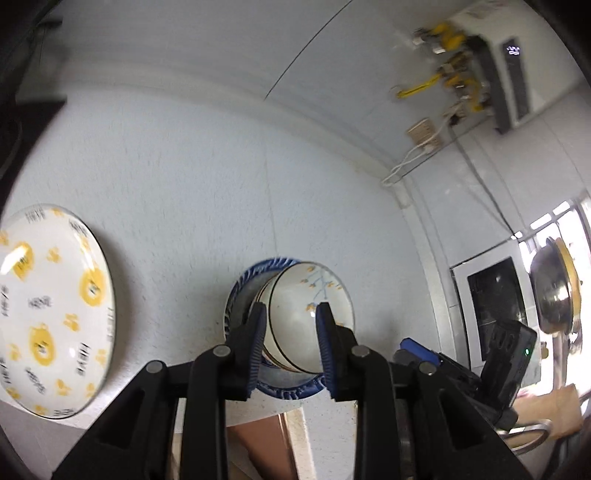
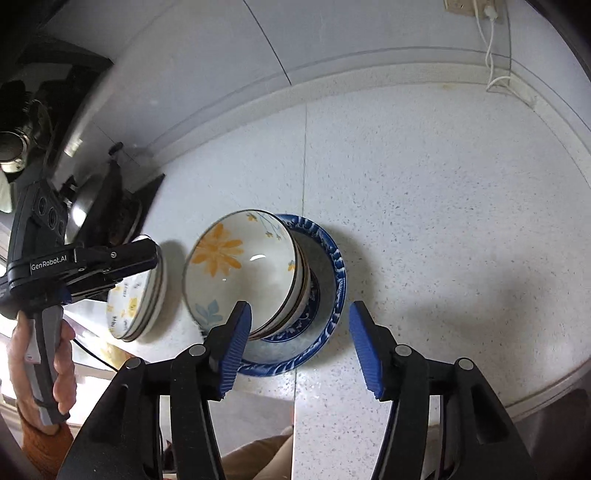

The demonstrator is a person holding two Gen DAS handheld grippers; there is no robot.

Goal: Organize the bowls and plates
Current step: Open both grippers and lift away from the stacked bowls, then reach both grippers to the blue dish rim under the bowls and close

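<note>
A stack of white bowls [image 2: 236,266] with yellow flowers sits in a blue-patterned dish [image 2: 332,295] on the speckled counter. My right gripper [image 2: 300,347] hangs open over the near side of the dish, its pads touching nothing. To the left lies a stack of white plates with yellow prints [image 2: 136,306]. My left gripper [image 2: 153,254] hovers over those plates, held by a hand [image 2: 59,365]. In the left wrist view the left gripper [image 1: 291,343] is narrowly open and empty. The bowls [image 1: 303,314] and the blue dish [image 1: 243,291] show behind its fingers. The yellow-print plate [image 1: 55,314] lies at far left.
A dark stove with a metal pan [image 2: 92,184] stands left of the plates. A wall socket with a white cable [image 2: 491,14] is at the back right. The counter's front edge [image 2: 535,398] runs close below the grippers. A wall heater with yellow valves [image 1: 509,74] hangs above.
</note>
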